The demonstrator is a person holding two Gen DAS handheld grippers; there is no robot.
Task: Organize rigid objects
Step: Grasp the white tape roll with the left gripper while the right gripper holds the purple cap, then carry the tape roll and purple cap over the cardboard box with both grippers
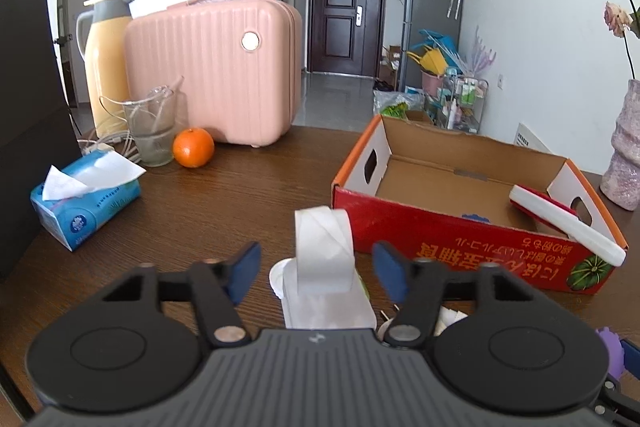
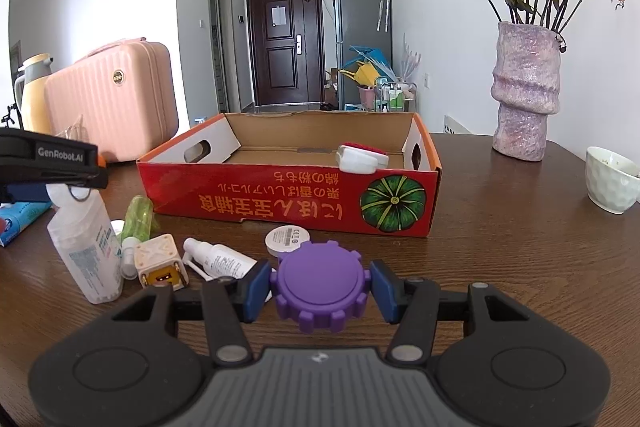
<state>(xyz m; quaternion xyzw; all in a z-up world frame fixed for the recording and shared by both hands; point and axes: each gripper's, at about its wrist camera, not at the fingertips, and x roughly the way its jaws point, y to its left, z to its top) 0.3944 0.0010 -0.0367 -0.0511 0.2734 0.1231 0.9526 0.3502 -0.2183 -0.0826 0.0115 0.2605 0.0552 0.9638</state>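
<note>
A red cardboard box (image 1: pixel 460 247) (image 2: pixel 280 199) stands open on the brown table, holding a white and red item (image 1: pixel 560 223) (image 2: pixel 362 158). My left gripper (image 1: pixel 316 265) is open, its blue fingers on either side of a translucent white bottle (image 1: pixel 324 267) (image 2: pixel 86 247) without touching it. My right gripper (image 2: pixel 320 285) has its blue fingers against both sides of a purple gear-shaped disc (image 2: pixel 320 287). Near it lie a white round puck (image 2: pixel 287 239), a white spray bottle (image 2: pixel 220 259), a beige cube toy (image 2: pixel 158 263) and a green item (image 2: pixel 138 217).
A pink suitcase (image 1: pixel 216 67), a yellow thermos (image 1: pixel 106 55), a glass cup (image 1: pixel 152 131), an orange (image 1: pixel 193 147) and a blue tissue pack (image 1: pixel 84 199) stand at the left. A purple vase (image 2: pixel 524 91) with flowers and a white bowl (image 2: pixel 610 179) stand at the right.
</note>
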